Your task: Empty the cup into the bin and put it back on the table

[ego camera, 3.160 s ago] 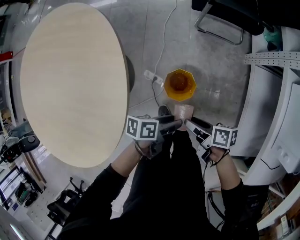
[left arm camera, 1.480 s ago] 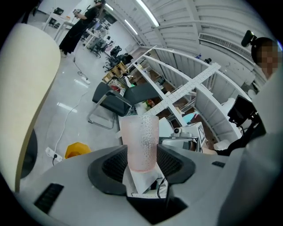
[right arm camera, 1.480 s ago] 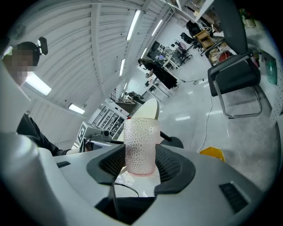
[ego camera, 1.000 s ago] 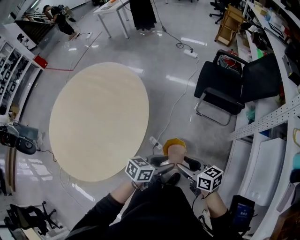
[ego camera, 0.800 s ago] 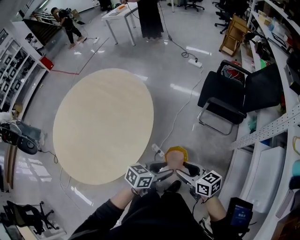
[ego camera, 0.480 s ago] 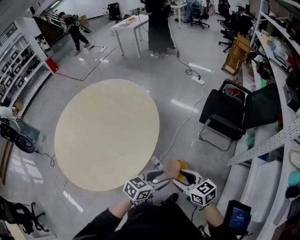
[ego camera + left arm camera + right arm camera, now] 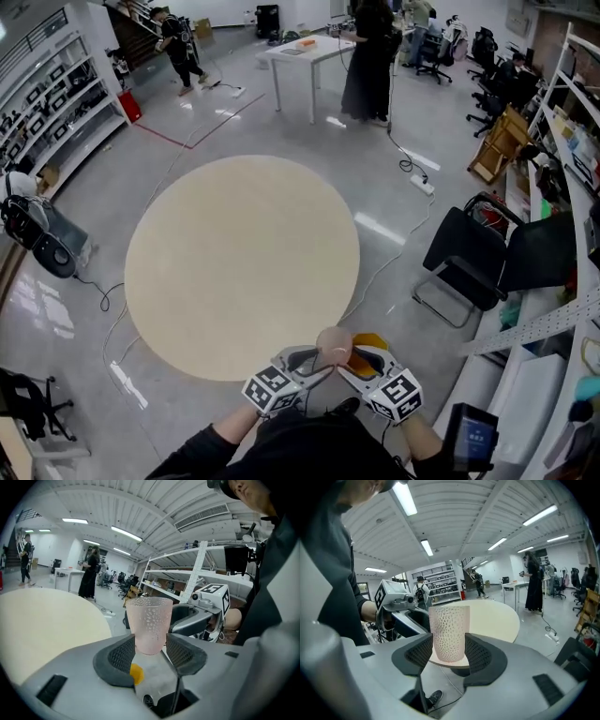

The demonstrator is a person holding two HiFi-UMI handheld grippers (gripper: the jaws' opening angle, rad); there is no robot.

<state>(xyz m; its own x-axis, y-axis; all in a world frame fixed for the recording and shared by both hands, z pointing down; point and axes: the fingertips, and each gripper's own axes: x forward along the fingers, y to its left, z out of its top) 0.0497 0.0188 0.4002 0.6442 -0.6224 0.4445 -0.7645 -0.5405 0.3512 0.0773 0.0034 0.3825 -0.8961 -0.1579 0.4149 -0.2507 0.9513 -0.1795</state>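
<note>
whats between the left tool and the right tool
The cup, upright. The left tool and right tool both clamp its lower part from opposite sides, as each gripper view shows.

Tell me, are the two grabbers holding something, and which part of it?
Yes. The left gripper and the right gripper both clamp the pale pink dimpled plastic cup, upright, from opposite sides around its lower part near the base.
</note>
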